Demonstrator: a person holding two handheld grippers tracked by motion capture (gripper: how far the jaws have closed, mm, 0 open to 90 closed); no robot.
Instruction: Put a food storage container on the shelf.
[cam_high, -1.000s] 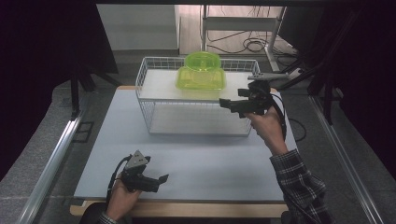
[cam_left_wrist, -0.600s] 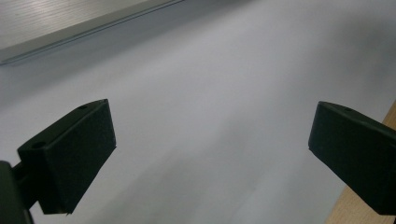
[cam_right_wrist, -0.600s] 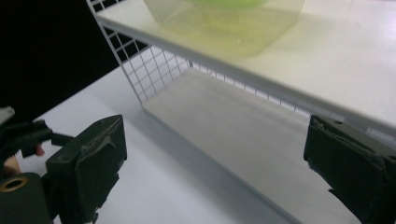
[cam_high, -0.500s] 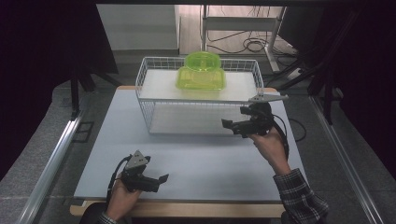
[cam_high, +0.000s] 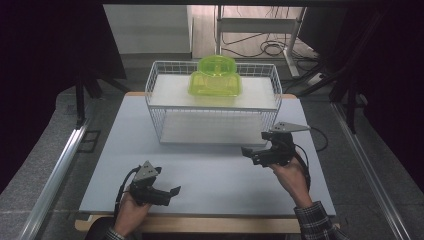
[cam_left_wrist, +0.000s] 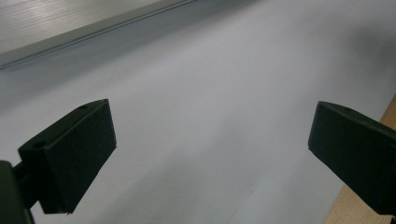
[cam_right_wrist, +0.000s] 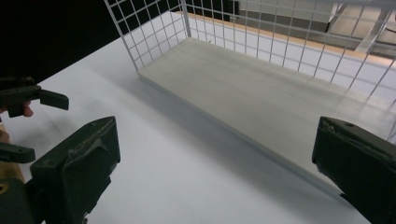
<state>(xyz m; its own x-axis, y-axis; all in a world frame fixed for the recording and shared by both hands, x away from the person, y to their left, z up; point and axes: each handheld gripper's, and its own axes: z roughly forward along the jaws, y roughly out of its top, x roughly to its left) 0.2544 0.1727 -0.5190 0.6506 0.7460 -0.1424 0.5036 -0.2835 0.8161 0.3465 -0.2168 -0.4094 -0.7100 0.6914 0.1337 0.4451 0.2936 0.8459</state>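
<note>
Resting at the upper centre of the high view, a green plastic container (cam_high: 215, 82) is seen on the top shelf of a white wire rack (cam_high: 155, 117). Both the left gripper (cam_high: 170, 192) and right gripper (cam_high: 248, 152) are held empty, jaws spread wide, over the surface (cam_high: 215, 175). The container is judged light, rigid and rather slippery; its rim should be pinched.

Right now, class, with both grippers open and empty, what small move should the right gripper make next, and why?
Probably lift the right gripper toward the translucent green plastic container on the top shelf of the white wire rack. Its jaws stand open and empty, low over the white table before the rack.
</note>
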